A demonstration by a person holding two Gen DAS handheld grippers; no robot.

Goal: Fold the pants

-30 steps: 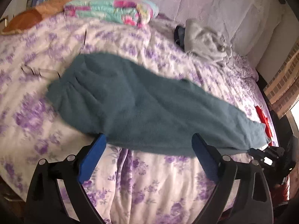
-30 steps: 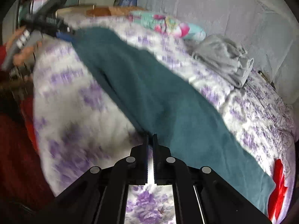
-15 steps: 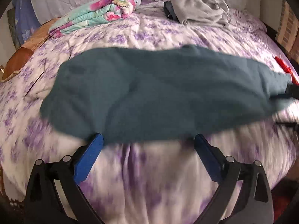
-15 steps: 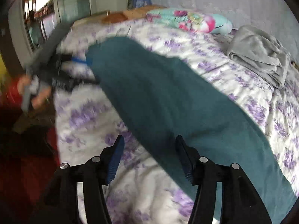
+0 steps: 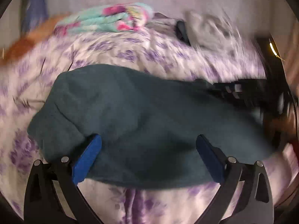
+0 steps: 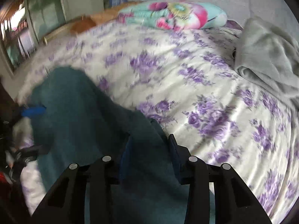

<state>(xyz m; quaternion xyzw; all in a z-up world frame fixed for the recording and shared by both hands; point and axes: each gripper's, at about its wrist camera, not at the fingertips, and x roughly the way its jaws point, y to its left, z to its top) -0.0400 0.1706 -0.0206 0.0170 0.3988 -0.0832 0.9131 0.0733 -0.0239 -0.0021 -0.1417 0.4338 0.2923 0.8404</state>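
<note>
The teal fleece pants (image 5: 142, 115) lie flat across the near side of the bed, folded lengthwise. My left gripper (image 5: 148, 140) is open, its blue pads over the pants' near edge, nothing held. The right gripper shows at the pants' far right end in the left wrist view (image 5: 243, 91), blurred. In the right wrist view the pants (image 6: 78, 112) run away to the left, and my right gripper (image 6: 149, 143) is open with its jaws over the leg end of the cloth. The left gripper's blue pad (image 6: 34, 111) shows at the far left.
The bed has a white sheet with purple flowers (image 6: 205, 97). A folded floral blanket (image 5: 104, 20) and a crumpled grey garment (image 6: 271, 56) lie at the back by the wall. An orange pillow (image 5: 28, 41) is at the back left. The bed's edge is just below my grippers.
The right gripper opened from shut and has moved in over the pants' leg end. The left gripper came closer over the near edge. Both views are motion-blurred.
</note>
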